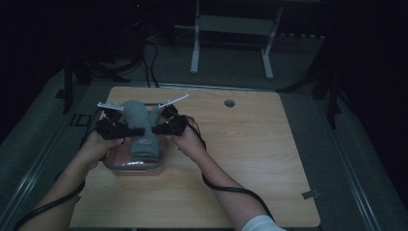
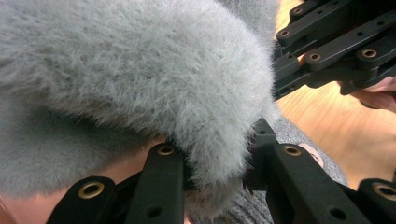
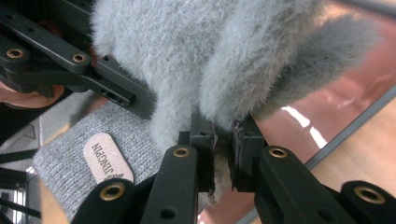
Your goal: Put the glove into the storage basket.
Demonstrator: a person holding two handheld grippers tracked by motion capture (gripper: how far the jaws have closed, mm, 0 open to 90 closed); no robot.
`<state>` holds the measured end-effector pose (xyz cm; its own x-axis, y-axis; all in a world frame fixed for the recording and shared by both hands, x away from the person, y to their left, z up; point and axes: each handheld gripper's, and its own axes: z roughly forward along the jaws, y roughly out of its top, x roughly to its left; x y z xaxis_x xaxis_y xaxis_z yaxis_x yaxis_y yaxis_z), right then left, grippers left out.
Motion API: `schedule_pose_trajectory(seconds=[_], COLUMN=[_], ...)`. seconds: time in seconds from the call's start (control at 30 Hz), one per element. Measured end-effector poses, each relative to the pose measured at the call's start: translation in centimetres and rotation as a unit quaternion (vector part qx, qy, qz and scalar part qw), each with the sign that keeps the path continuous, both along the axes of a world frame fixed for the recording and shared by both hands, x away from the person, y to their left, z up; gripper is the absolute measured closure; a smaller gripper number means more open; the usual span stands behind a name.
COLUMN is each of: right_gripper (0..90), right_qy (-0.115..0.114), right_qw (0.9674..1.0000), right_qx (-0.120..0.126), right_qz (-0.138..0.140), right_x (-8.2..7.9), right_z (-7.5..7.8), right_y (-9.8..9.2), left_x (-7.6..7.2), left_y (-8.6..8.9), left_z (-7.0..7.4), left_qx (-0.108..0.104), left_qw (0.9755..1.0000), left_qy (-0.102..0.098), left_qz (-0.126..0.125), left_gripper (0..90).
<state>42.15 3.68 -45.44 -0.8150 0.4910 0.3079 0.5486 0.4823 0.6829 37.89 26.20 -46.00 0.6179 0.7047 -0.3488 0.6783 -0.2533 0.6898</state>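
Forearms are coming in from the bottom edge of the high view, nearest the camera, each hand carrying a gripper w/ a cable trailing back. Going left to right: the left gripper [image 1: 126, 129] is sitting at the left side of a grey fuzzy garment [image 1: 137, 115], jaws pointing right into it. In the left gripper view its jaws are clenching a fold of that fuzzy fabric [image 2: 140, 84], pads pressing on the pile, fabric bulging out above and below them. Under the fuzzy piece a knit grey part w/ a small oval label [image 3: 106, 158] is lying flat; the label text is reading sideways in the right gripper view.

Garment is sitting in a clear shallow container [image 1: 115, 165] w/ a pinkish bottom, at the left half of the wooden tabletop [image 1: 250, 144], w/ the fuzzy top bunching up above the rim between both grippers.

Right gripper [image 1: 155, 128] is coming at the garment from the right, jaws pointing left; the two grippers are nearly meeting at the middle. In the right gripper view its jaws are also clamping a pinch of the fuzzy fabric [image 3: 224, 51], w/ the container's pink floor and rim [image 3: 345, 135] showing behind, and the other gripper's black linkage gripping the same piece at upper left.

A small round grommet [image 1: 229, 103] is sitting in the tabletop well apart, toward the far edge.
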Motion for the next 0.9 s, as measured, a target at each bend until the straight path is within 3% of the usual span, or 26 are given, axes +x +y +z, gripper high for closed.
schedule_pose_trajectory(seconds=[0.2,0.4,0.53,0.67,0.83,0.9], right_gripper=[81.9,81.9,81.9,79.6,70.4,66.9], right_qy=[0.026,0.035,0.030,0.022,0.018,0.012], right_qw=[0.9990,0.9967,0.9950,0.9929,0.9943,0.9951], right_qx=[-0.035,-0.072,-0.094,-0.117,-0.105,-0.098], right_qz=[-0.007,-0.012,-0.013,-0.008,0.000,0.006], right_x=[0.8,1.3,1.2,1.2,1.2,1.2], right_z=[-2.8,-4.2,-4.6,-4.7,-4.1,-3.6], right_y=[1.2,2.3,2.9,3.5,3.0,2.6], left_x=[1.0,1.7,2.1,2.3,2.7,2.8], left_y=[0.3,-0.2,-0.7,-1.2,-2.1,-2.3], left_z=[-2.7,-3.7,-4.0,-4.2,-4.8,-4.9], left_qx=[0.014,0.048,0.077,0.110,0.158,0.167], left_qw=[0.9994,0.9970,0.9939,0.9901,0.9821,0.9800], left_qy=[0.030,0.059,0.078,0.084,0.092,0.092], left_qz=[0.004,0.010,0.017,0.024,0.046,0.057], left_gripper=[73.8,73.4,72.9,70.3,62.5,57.9])
